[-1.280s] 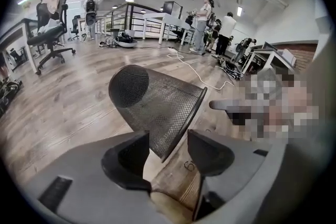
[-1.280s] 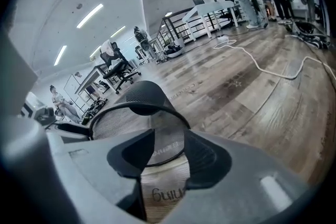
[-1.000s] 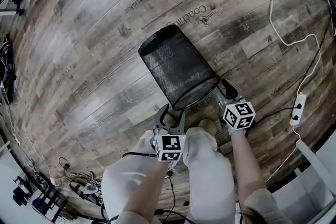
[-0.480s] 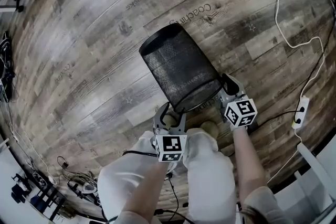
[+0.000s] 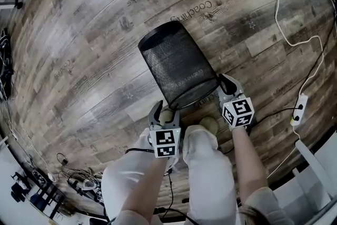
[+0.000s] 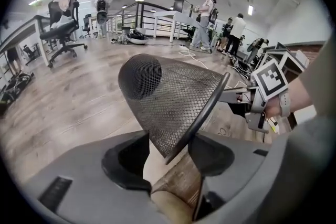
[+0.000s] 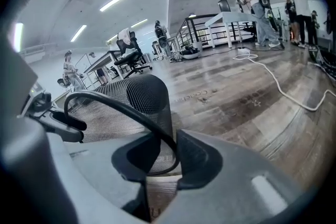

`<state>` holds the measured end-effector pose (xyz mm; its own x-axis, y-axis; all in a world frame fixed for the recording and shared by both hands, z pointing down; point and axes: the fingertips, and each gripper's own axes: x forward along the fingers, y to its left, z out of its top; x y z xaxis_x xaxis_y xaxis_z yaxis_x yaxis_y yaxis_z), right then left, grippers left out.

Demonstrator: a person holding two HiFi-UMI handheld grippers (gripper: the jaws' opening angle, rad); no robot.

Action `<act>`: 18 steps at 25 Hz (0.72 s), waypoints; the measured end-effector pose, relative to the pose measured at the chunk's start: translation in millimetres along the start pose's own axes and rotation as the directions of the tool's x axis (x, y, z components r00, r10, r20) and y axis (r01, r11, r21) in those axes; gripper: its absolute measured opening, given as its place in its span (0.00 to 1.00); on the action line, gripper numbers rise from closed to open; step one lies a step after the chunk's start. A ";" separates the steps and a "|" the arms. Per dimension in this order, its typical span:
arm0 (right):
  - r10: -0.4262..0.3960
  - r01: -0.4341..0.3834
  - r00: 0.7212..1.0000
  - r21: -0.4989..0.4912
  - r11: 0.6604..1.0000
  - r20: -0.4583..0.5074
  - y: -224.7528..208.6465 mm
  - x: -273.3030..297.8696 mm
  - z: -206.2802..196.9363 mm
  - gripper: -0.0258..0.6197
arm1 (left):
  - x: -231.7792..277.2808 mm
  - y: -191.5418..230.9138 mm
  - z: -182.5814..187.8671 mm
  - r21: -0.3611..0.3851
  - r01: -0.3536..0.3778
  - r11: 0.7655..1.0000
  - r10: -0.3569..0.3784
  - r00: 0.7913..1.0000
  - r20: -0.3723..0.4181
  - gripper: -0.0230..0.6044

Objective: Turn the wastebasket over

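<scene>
Head view: brought left gripper (image 5: pixel 165 111) up to basket (image 5: pixel 176 66) rim with fingers open astride it, right gripper (image 5: pixel 226 83) closing round same rim, nearly set for flipping.

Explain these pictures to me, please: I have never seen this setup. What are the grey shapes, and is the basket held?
There is no robot: a person holds a two-jaw tool, a gripper, in each hand. The head view comes from a camera on the person's head looking down. It shows the left gripper and the right gripper, each with a marked cube. The other two pictures come from cameras riding on the grippers, so the grey shapes are their own jaws. On the wooden floor a black mesh wastebasket lies on its side, open rim towards the person. A white cable runs nearby. The rim passes between both pairs of jaws. The left jaws stand apart, and the right jaws are closing, not yet clamped.
</scene>
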<state>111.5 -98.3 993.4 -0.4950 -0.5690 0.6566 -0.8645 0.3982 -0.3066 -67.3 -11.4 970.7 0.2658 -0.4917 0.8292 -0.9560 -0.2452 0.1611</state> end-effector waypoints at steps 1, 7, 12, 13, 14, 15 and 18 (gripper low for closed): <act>-0.003 0.003 1.000 -0.001 1.000 -0.007 2.8 -1.6 1.3 0.17 | -2.0 3.3 1.3 -0.030 -0.006 1.000 0.005 1.000 -0.002 0.39; -0.005 0.005 0.998 -0.004 1.000 -0.056 22.1 -14.3 9.3 0.16 | -14.3 16.5 17.6 -0.114 0.016 0.993 -0.016 1.000 -0.005 0.37; 0.004 -0.005 0.994 -0.010 1.000 -0.112 42.4 -33.8 18.7 0.15 | -39.2 28.1 33.0 -0.110 0.000 0.994 -0.002 1.000 -0.014 0.26; 0.006 -0.007 0.993 -0.006 1.000 -0.117 46.2 -38.0 22.2 0.15 | -43.7 30.6 34.1 -0.116 -0.005 0.993 0.003 1.000 -0.022 0.25; 0.010 -0.010 0.992 -0.002 1.000 -0.122 50.1 -41.8 25.9 0.15 | -47.8 32.6 35.8 -0.123 -0.009 0.992 0.005 1.000 -0.027 0.23; 0.016 -0.016 0.992 -0.002 1.000 -0.128 54.1 -45.5 29.7 0.14 | -51.9 34.0 38.2 -0.127 -0.012 0.992 0.008 1.000 -0.029 0.22; 0.028 -0.030 0.989 -0.009 1.000 -0.147 61.5 -56.0 40.4 0.14 | -62.1 37.1 48.1 -0.143 -0.022 0.989 0.018 0.999 -0.029 0.19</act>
<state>82.5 -71.1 910.0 -0.5012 -0.4458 0.7416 -0.8484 0.4216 -0.3200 -113.3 -30.2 899.4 0.2446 -0.4712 0.8474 -0.9696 -0.1120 0.2176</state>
